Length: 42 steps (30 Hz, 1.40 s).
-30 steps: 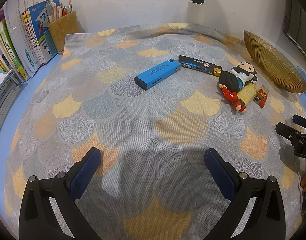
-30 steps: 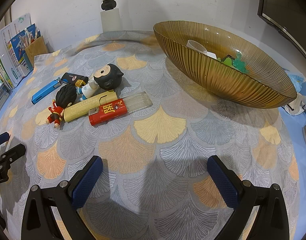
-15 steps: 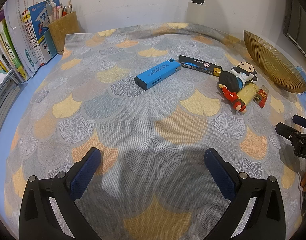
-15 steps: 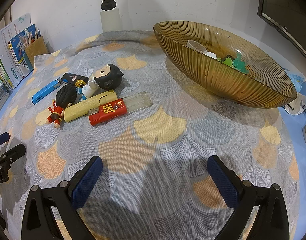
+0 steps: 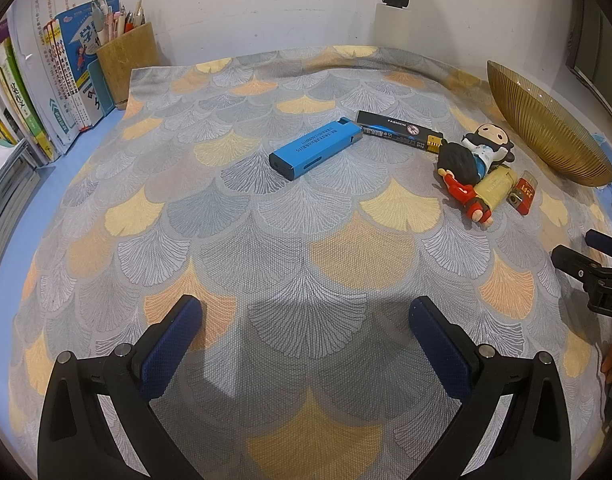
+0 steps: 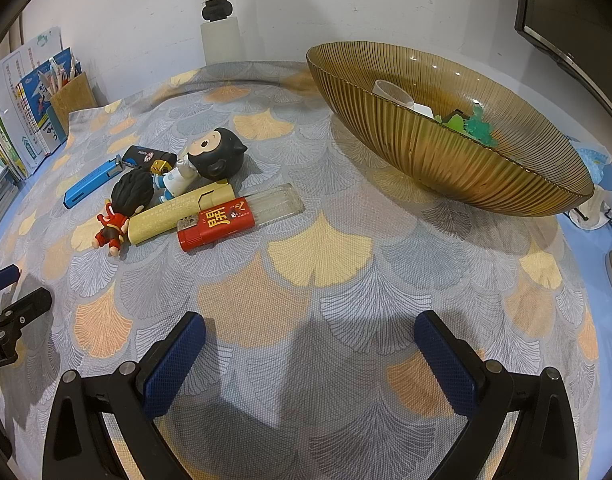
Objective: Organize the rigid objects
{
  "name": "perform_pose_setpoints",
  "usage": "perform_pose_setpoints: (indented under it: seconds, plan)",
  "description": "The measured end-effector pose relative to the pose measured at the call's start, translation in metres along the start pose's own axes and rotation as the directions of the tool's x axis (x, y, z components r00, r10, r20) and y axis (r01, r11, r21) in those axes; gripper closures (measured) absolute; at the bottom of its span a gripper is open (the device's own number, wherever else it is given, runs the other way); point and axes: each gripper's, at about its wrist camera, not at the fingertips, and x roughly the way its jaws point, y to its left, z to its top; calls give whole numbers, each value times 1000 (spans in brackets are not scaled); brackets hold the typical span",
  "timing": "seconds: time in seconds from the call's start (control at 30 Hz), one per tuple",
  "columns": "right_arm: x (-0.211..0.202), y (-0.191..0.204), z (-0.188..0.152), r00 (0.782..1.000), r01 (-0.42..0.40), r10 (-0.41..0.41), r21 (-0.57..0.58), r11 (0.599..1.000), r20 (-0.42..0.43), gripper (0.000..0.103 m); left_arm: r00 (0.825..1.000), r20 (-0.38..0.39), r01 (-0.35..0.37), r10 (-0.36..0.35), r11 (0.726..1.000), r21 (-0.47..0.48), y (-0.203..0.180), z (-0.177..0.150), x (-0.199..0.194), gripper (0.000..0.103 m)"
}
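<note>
Clutter sits in one loose group on the table (image 6: pixel 338 248), which is covered by a fan-patterned cloth. My left hand-held gripper (image 5: pixel 306 332) hovers low over bare cloth with its fingers spread wide and nothing between them. My right hand-held gripper (image 6: pixel 310 344) is likewise spread wide and empty.

Layout, right wrist view:
- A red lighter (image 6: pixel 215 229) lies flat, touching a tan lighter (image 6: pixel 181 213) on its left and a clear lighter (image 6: pixel 275 204) on its far side.
- A small figurine in red clothing (image 6: pixel 123 208) lies against the tan lighter's left end.
- A black-headed figurine (image 6: pixel 213 158) lies on its side just behind that group.
- A black lighter (image 6: pixel 149 158) and a blue lighter (image 6: pixel 91 182) lie further left, their ends nearly meeting.
- An amber ribbed glass bowl (image 6: pixel 446 152) stands to the right, apart from the group. It already holds a clear cup (image 6: pixel 392 92) and green pieces (image 6: pixel 474 124).

Obstructions: nothing stands between my right hand-held gripper and the red lighter; bare cloth only. The two figurines crowd the tan lighter's far and left sides.

Surroundings, left wrist view: a pen holder (image 5: pixel 125 60) and upright books (image 5: pixel 61 80) stand at the far left corner, well apart from the clutter. A dark monitor (image 6: pixel 578 20) hangs behind the bowl.
</note>
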Motion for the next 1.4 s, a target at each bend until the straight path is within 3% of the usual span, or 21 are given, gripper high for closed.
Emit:
perform_pose_setpoints:
  seconds: [1.4]
  plan:
    - [0,-1,0,1000,0,0,1,1000,0,0,1000,2,-2,2,1000,2,-1,-1,1,0]
